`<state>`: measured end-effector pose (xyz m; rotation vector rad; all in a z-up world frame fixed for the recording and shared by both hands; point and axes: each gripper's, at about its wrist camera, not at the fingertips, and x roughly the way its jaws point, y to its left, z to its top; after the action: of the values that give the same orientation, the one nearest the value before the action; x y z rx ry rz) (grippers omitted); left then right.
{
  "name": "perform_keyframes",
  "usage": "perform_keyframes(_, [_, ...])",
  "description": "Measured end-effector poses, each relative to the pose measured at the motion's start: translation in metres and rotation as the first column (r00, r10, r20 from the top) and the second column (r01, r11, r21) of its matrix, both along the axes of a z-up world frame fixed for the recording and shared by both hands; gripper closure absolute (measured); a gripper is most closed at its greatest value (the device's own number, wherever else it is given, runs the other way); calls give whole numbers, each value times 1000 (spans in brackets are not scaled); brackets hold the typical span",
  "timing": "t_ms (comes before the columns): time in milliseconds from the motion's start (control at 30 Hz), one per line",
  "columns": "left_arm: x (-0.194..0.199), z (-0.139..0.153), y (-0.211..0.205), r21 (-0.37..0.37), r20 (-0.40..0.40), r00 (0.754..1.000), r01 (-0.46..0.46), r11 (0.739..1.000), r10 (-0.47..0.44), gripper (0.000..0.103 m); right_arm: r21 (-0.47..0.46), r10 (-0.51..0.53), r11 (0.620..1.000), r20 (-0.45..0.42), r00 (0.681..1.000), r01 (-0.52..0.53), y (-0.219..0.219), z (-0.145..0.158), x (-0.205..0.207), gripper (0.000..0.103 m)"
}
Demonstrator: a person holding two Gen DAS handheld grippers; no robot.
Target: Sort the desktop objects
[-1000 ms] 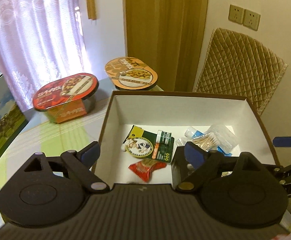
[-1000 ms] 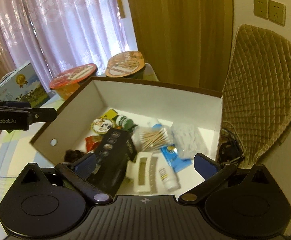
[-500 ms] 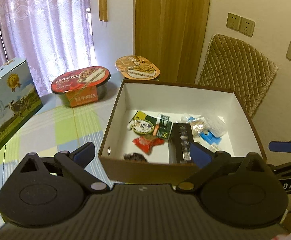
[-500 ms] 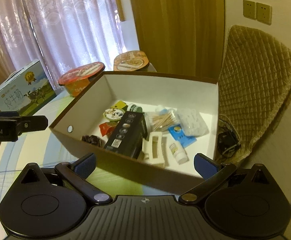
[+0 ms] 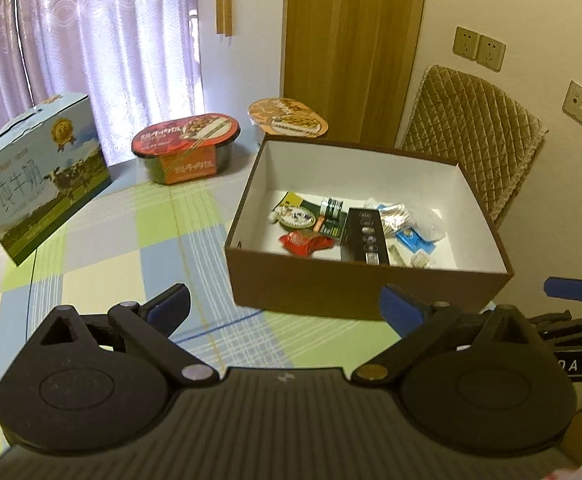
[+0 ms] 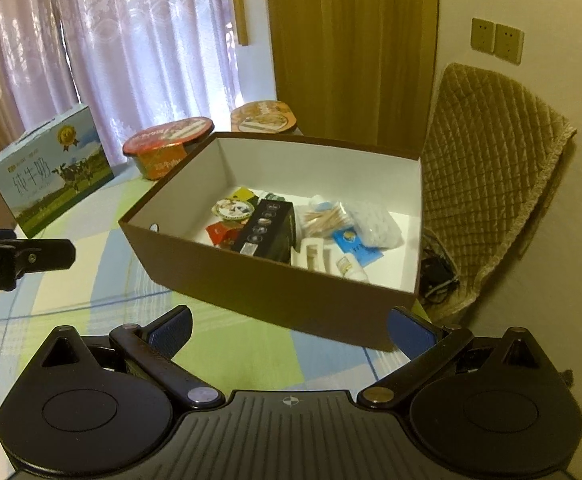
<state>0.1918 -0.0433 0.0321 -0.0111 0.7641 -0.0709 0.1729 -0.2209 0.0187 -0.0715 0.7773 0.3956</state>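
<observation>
Brown cardboard box with white lining holds small items, sits on checked desk ahead of both tongs. Left tongs wide, empty. Right tongs wide, empty, nearer box.
</observation>
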Motion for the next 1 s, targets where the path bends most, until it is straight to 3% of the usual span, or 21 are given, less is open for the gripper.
perform_keyframes(433, [-41, -8, 15, 0, -43, 999, 14, 1000, -14, 4, 13, -68, 998, -7, 998, 68, -1, -1, -33, 2])
perform_keyframes(1000, [-61, -15, 21, 4, -62, 998, 27, 1000, -27, 4, -14, -84, 996, -26, 996, 84, 8, -9, -59, 2])
